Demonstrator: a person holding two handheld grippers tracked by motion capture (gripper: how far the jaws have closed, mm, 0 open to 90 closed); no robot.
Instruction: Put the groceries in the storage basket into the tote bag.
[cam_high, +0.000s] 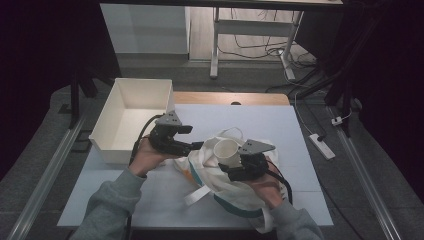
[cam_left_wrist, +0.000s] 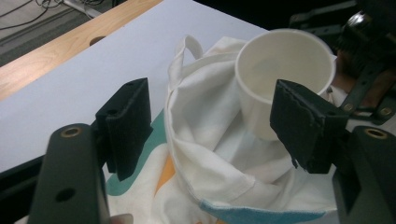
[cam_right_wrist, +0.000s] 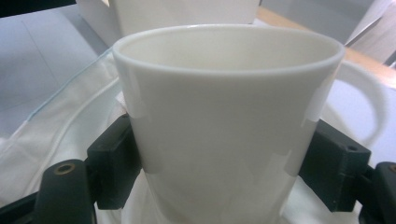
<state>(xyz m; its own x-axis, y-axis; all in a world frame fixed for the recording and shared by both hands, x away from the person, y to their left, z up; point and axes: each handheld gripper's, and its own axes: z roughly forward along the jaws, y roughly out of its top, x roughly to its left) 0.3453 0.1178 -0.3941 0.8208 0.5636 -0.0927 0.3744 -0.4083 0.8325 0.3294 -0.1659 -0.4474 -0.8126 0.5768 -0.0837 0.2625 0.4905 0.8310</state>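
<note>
Mug (cam_right_wrist: 224, 121) – stiff, slick, breakable – clamped at mid-wall in right gripper (cam_high: 239, 167) jaws over soft bag (cam_left_wrist: 210, 140); left gripper (cam_left_wrist: 210, 126) jaws apart w/ nothing gripped.

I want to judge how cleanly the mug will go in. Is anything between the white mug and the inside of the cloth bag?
Nothing visible. The mug, clamped by the right hand-held gripper, sits at the bag's open mouth.

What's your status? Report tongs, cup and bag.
Right tongs shut on white cup. Left tongs open around bag edge. Cup over bag mouth. Nothing in the way.
</note>
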